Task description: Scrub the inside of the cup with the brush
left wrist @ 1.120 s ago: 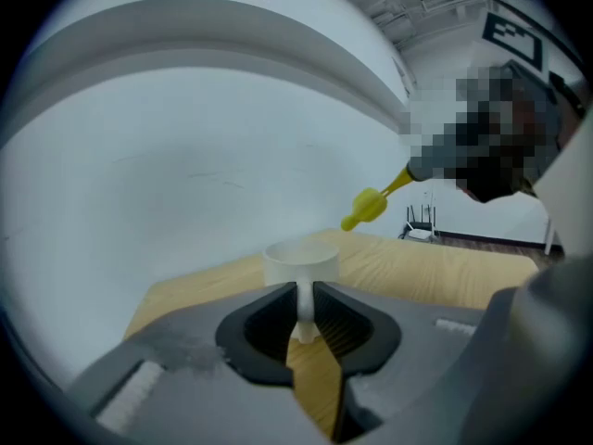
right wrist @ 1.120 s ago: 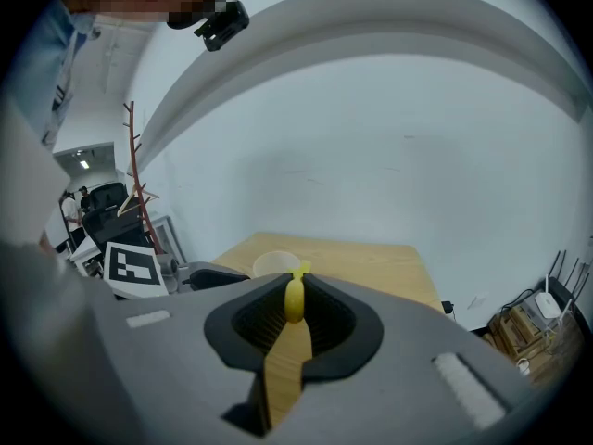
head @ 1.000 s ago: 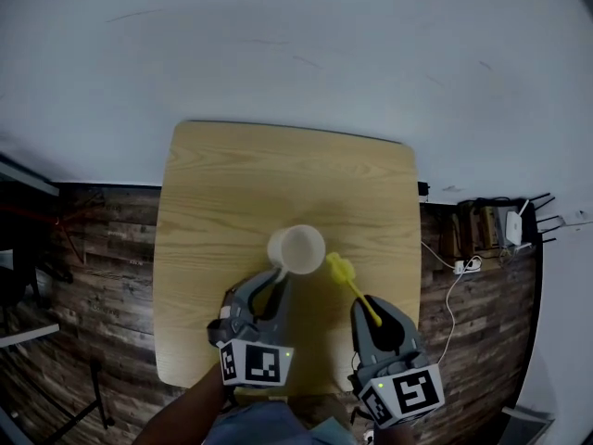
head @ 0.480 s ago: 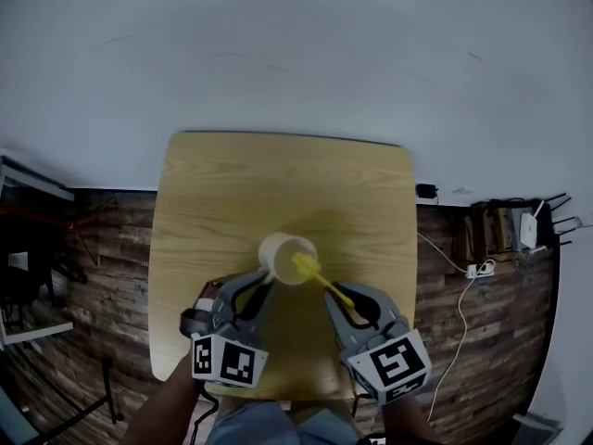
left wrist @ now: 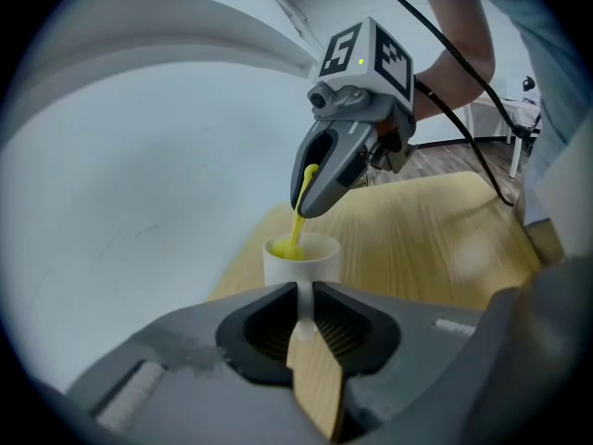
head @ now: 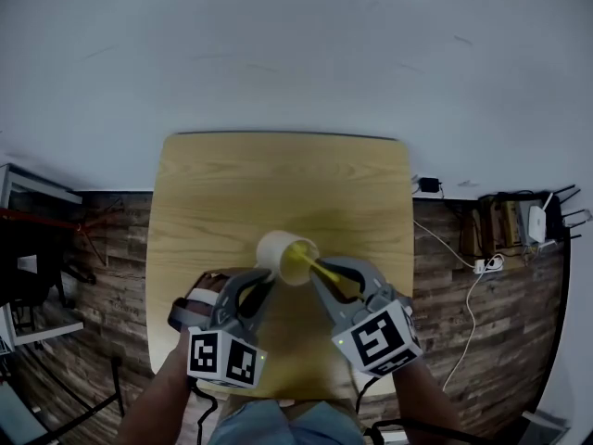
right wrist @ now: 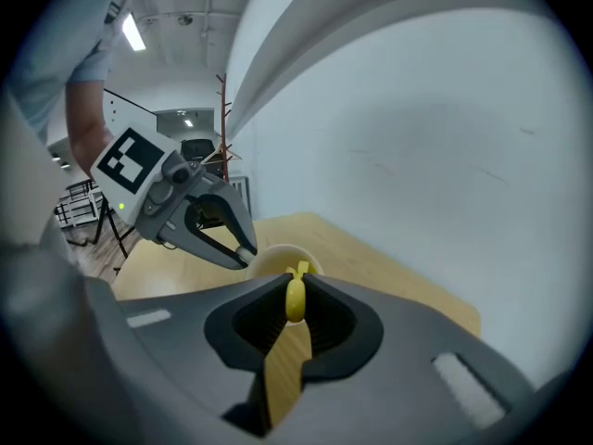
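Note:
A white cup [head: 281, 254] stands on the light wooden table [head: 278, 184], a little nearer than its middle. My left gripper [head: 257, 286] is shut on the cup's handle [left wrist: 303, 297], which shows pinched between the pads in the left gripper view. My right gripper [head: 323, 274] is shut on the handle of a yellow brush [right wrist: 295, 298]. The brush's head [left wrist: 289, 245] is down inside the cup's mouth [left wrist: 302, 247], slanting in from the right. In the right gripper view the cup [right wrist: 278, 260] sits just beyond the jaws, with the left gripper [right wrist: 243, 248] at its left rim.
A pale wall rises behind the table's far edge. Dark plank floor flanks the table on both sides. A white power strip with cables [head: 482, 265] and small devices lie on the floor at the right; dark furniture [head: 28, 267] stands at the left.
The brush head has moved left from beside the cup into its mouth. Both grippers have drawn closer together, and the cup has shifted slightly left.

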Demonstrator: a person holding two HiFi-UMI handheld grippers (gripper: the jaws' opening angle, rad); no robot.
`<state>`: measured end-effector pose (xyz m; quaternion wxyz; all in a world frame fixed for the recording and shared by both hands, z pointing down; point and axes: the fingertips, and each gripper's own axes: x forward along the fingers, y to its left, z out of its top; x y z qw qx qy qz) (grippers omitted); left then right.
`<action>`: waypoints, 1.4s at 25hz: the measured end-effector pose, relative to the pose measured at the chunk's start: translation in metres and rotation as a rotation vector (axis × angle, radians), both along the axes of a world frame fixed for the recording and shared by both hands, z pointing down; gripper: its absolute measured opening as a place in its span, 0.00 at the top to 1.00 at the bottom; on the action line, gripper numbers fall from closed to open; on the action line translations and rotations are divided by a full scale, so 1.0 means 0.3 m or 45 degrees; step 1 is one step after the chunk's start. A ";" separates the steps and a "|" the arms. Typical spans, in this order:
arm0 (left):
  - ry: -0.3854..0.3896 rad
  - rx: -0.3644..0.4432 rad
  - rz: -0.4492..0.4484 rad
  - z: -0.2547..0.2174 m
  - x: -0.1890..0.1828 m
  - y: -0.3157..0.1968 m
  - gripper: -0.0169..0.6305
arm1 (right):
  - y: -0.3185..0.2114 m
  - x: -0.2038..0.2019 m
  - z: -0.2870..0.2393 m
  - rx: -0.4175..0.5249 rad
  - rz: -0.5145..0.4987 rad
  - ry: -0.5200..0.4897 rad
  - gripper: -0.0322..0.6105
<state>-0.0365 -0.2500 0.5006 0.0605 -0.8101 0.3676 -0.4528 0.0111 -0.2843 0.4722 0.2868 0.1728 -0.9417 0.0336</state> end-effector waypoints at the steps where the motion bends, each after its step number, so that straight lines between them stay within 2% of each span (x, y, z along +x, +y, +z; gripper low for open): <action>1: -0.010 -0.003 0.004 -0.003 0.006 0.000 0.85 | -0.003 0.005 0.008 0.010 -0.007 0.005 0.89; 5: -0.065 0.013 0.032 -0.012 0.038 -0.012 0.85 | -0.009 0.032 0.060 0.030 -0.023 0.090 0.89; 9: -0.088 0.023 0.039 -0.009 0.062 -0.015 0.85 | 0.009 0.060 0.131 -0.150 -0.001 0.147 0.89; 14: -0.098 0.027 0.043 -0.009 0.079 -0.019 0.85 | 0.025 0.077 0.149 -0.370 0.059 0.085 0.89; 20: -0.138 0.020 0.082 -0.006 0.093 -0.020 0.85 | 0.063 0.048 0.111 -0.512 0.062 -0.047 0.89; 24: -0.164 0.012 0.123 -0.002 0.107 -0.013 0.85 | 0.053 0.033 0.049 -0.525 0.098 -0.130 0.89; 29: -0.170 0.003 0.126 -0.001 0.111 -0.010 0.85 | -0.001 0.067 -0.025 -0.469 0.170 -0.187 0.89; 35: -0.169 0.005 0.130 -0.002 0.128 -0.016 0.85 | -0.067 0.132 -0.012 -0.438 0.274 -0.251 0.89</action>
